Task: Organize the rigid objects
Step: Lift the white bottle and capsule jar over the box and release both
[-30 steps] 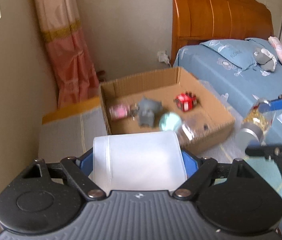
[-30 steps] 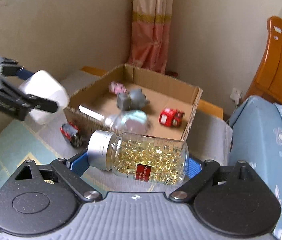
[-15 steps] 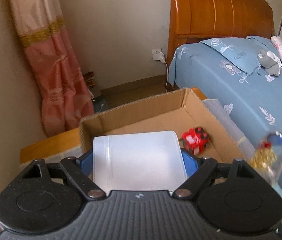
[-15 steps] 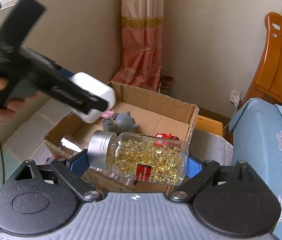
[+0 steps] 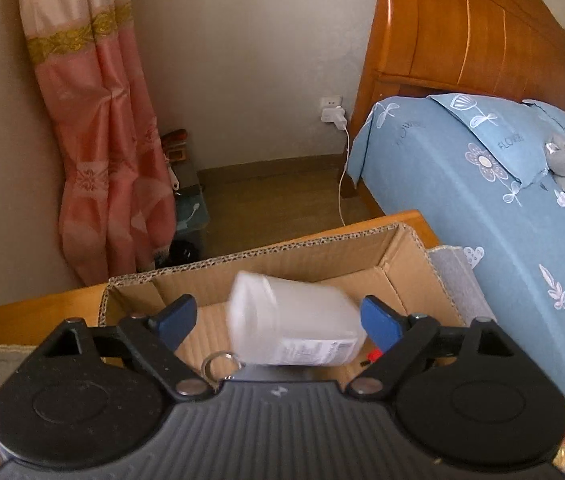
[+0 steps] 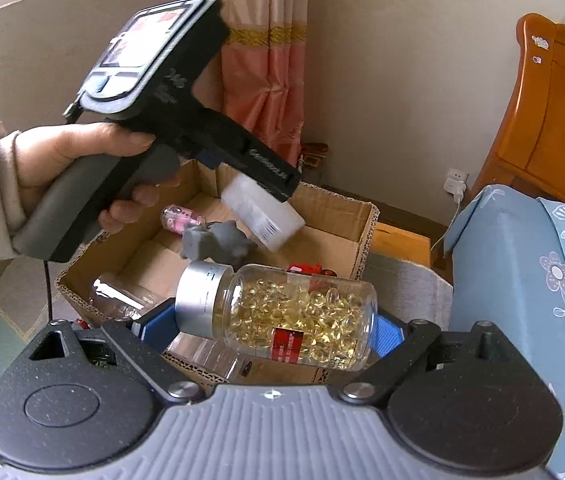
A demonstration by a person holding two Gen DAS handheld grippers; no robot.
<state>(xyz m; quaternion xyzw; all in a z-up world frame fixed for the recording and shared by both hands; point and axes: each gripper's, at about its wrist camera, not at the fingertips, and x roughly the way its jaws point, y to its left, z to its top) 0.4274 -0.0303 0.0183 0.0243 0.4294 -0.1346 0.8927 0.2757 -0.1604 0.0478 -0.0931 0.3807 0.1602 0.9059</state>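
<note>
My left gripper (image 5: 278, 316) is open above the cardboard box (image 5: 322, 256). A white plastic bottle (image 5: 294, 320) is loose between its blue pads, tilted and blurred; it also shows in the right wrist view (image 6: 262, 216), just under the left gripper (image 6: 290, 188) over the box (image 6: 346, 208). My right gripper (image 6: 270, 328) is shut on a clear capsule bottle (image 6: 282, 316) with a silver cap, held sideways at the box's near edge. In the box lie a grey toy (image 6: 214, 244), a pink toy (image 6: 178, 216), a red toy (image 6: 306, 269) and a clear bottle (image 6: 122, 300).
A bed with blue sheets (image 5: 482, 184) and a wooden headboard (image 5: 462, 40) stands to the right. A pink curtain (image 5: 98, 120) hangs behind the box. A charger cable (image 5: 342, 168) hangs from a wall socket. A metal key ring (image 5: 218, 364) lies in the box.
My left gripper has moved over the box, opened and let go of the white bottle, which is tipping down. My right gripper has come closer to the box with the capsule bottle.
</note>
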